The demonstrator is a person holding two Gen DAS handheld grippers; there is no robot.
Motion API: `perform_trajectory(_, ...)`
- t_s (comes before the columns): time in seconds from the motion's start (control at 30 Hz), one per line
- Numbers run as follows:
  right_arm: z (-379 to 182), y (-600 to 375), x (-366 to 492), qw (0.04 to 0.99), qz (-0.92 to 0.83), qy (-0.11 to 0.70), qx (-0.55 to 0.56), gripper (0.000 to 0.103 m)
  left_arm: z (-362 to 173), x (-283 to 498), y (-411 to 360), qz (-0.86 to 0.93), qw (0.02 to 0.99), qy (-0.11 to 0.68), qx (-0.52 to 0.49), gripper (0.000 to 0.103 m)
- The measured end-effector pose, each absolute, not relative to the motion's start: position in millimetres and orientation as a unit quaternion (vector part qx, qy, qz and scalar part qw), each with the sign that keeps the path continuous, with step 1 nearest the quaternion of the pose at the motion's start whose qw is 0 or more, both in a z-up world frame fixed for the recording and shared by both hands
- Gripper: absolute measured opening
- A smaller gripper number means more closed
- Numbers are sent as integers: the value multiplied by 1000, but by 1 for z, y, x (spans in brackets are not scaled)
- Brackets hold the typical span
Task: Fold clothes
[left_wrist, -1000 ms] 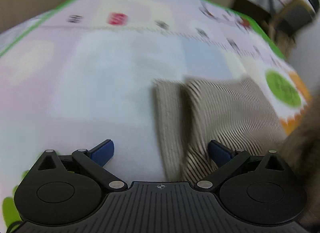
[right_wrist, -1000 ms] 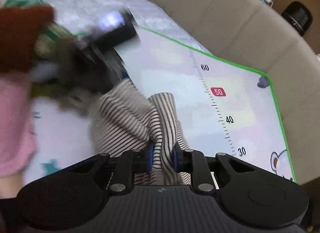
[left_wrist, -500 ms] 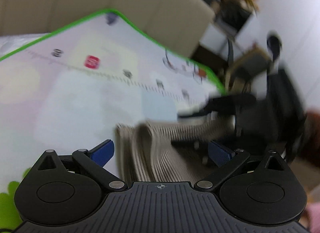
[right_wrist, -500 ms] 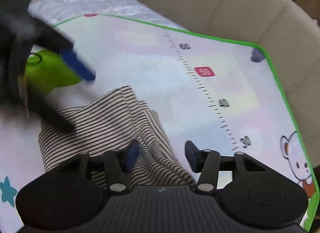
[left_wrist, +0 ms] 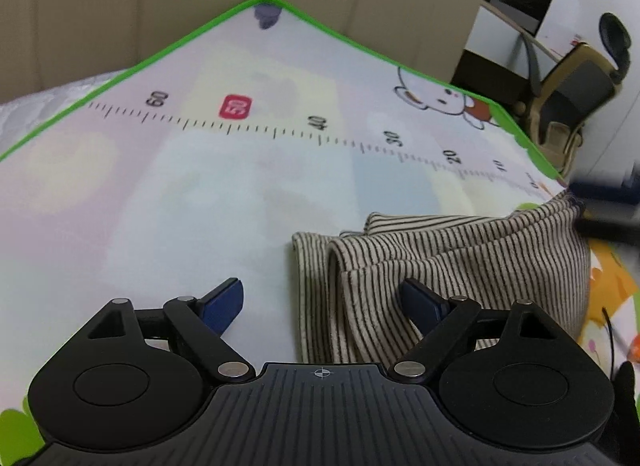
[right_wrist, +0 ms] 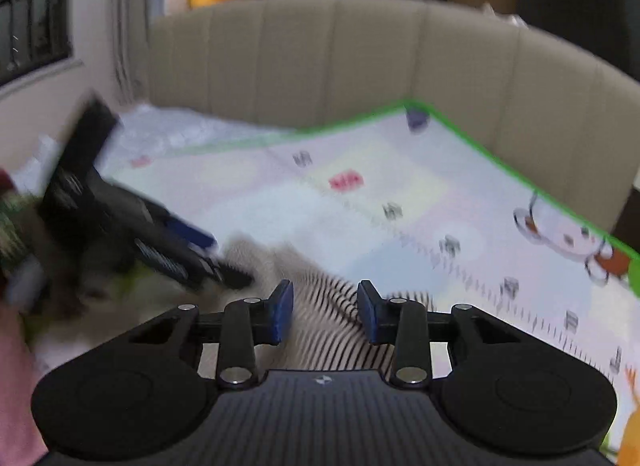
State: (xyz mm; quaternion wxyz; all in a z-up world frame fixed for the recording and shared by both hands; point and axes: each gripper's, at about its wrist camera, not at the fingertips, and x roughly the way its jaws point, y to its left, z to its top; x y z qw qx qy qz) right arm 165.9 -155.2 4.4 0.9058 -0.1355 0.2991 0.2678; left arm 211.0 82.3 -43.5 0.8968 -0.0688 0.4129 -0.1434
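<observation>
Striped garment (left_wrist: 460, 262) bunched on play mat (left_wrist: 200, 193), near edge hidden under left tongs (left_wrist: 322, 302), closing, unclenched. Right tongs (right_wrist: 324, 312) closing astride blurred stripes, contact unclear.

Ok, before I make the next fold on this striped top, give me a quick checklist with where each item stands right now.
1. Striped top lies on the play mat: ok.
2. Top flat and smooth: not ok, it sits bunched in ridged folds.
3. Left gripper free: ok, jaws wide but closing, with the garment's edge between them, pads not pressing.
4. Right gripper has a grip: not ok, jaws closing over striped cloth, gaps still show at both pads.
5. Mat beyond the top free for folding: ok.
6. Right wrist view sharp enough to judge contact: cannot tell, it is blurred.
</observation>
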Motion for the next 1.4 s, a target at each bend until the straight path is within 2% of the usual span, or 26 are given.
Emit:
perform_trajectory(0.1,-35,-157,195,912,217,321,-133,36,-46,208,80,-140,901,407,-58,91)
perform_trajectory(0.13,-44,-159,204,915,208,325,-121,40,-47,207,79,-138,902,405,-55,91)
perform_trajectory(0.2,-48,-162,212,921,198,320,-105,45,-48,207,79,-135,904,402,-51,91)
perform_trajectory(0.3,-46,-163,220,920,192,328,-94,46,-51,207,80,-129,907,399,-47,91)
perform_trajectory(0.37,-43,-165,222,919,188,334,-94,50,-51,208,83,-130,905,401,-54,92)
perform_trajectory(0.53,-39,-169,230,917,166,356,-72,70,-49,207,83,-132,906,400,-52,93)
perform_trajectory(0.9,-51,-181,246,914,125,386,-26,100,-17,177,99,-170,909,367,-99,90)
perform_trajectory(1.07,-44,-193,253,899,107,422,52,102,-32,185,81,-173,900,395,-71,82)
perform_trajectory(1.17,-20,-198,232,909,122,389,84,103,-41,190,76,-161,899,404,-54,82)
perform_trajectory(1.27,1,-197,198,925,142,345,68,103,-42,194,77,-150,901,403,-53,83)
perform_trajectory(1.4,-10,-198,170,927,137,341,69,103,-43,200,77,-137,907,397,-44,85)
